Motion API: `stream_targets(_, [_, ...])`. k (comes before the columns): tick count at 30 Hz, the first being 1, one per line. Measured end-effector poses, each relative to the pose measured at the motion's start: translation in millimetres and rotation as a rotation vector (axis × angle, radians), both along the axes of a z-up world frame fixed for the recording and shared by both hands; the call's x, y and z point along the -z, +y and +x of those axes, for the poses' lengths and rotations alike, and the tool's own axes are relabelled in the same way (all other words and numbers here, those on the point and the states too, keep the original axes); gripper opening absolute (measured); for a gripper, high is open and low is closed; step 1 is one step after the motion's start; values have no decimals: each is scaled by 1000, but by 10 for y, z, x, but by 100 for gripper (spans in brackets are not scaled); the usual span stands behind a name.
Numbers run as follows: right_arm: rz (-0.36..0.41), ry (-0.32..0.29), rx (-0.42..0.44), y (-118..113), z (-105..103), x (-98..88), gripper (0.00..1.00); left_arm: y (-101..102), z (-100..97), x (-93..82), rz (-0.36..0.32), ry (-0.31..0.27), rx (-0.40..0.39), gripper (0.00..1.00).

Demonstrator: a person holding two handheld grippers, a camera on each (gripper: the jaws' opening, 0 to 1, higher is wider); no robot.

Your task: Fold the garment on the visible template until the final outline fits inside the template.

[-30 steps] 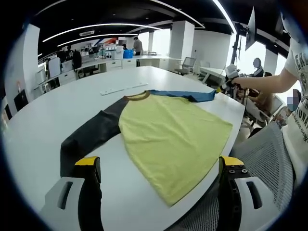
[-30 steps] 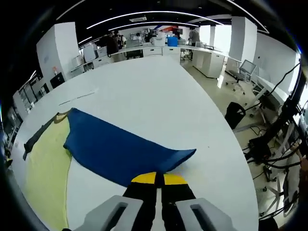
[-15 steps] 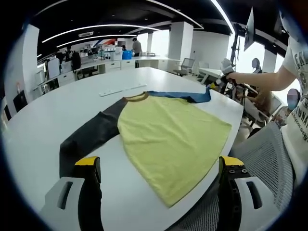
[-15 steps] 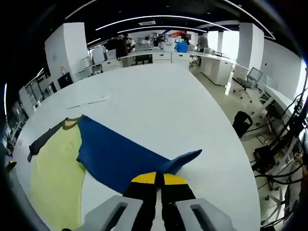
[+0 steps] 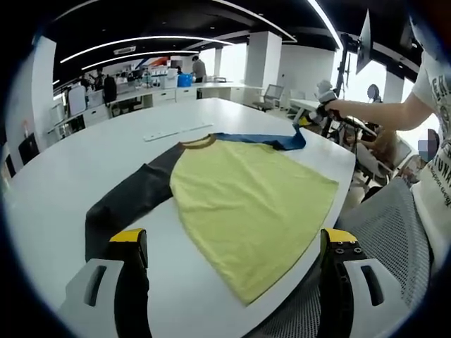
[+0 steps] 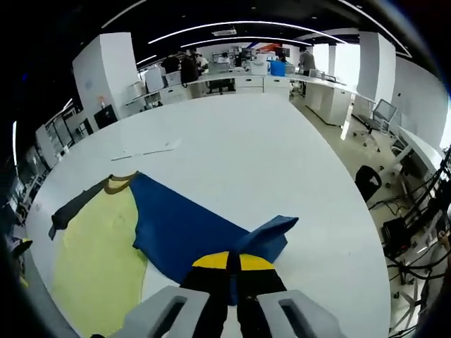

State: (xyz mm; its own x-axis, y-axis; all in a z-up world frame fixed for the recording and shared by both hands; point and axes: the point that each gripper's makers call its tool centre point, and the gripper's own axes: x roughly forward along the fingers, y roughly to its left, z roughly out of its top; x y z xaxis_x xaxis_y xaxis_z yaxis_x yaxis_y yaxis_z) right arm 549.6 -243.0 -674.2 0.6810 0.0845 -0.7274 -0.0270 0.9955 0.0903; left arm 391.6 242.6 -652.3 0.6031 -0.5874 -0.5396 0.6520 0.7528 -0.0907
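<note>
A yellow shirt point(image 5: 246, 204) with a brown collar lies flat on the white table point(image 5: 63, 183). Its dark grey sleeve point(image 5: 127, 201) stretches toward my left gripper point(image 5: 232, 253), which hovers open at the near edge with nothing between its fingers. In the right gripper view my right gripper point(image 6: 230, 262) is shut on the cuff of the blue sleeve point(image 6: 190, 229), lifted off the table and bent back toward the yellow body point(image 6: 99, 253). The left gripper view shows that right gripper point(image 5: 320, 95) at the far right, held by a person's arm, with the blue sleeve point(image 5: 271, 141) below it.
White strips point(image 5: 176, 130) lie on the table beyond the collar. A mesh office chair point(image 5: 384, 232) stands close to the table's right edge, beside the person. Desks, monitors and chairs fill the room behind.
My right gripper has lifted the blue sleeve's cuff and carried it inward toward the shirt's body, so the sleeve now folds up. My left gripper has stayed put.
</note>
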Motion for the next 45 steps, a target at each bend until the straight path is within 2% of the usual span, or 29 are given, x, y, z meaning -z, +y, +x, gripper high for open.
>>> stream_targets(13, [7, -21, -82, 377, 204, -142, 0, 13, 31, 3, -2, -4, -2, 99])
stream_targets(45, [-21, -11, -337, 1513, 724, -304, 0, 41, 58, 33, -9, 0, -2, 99])
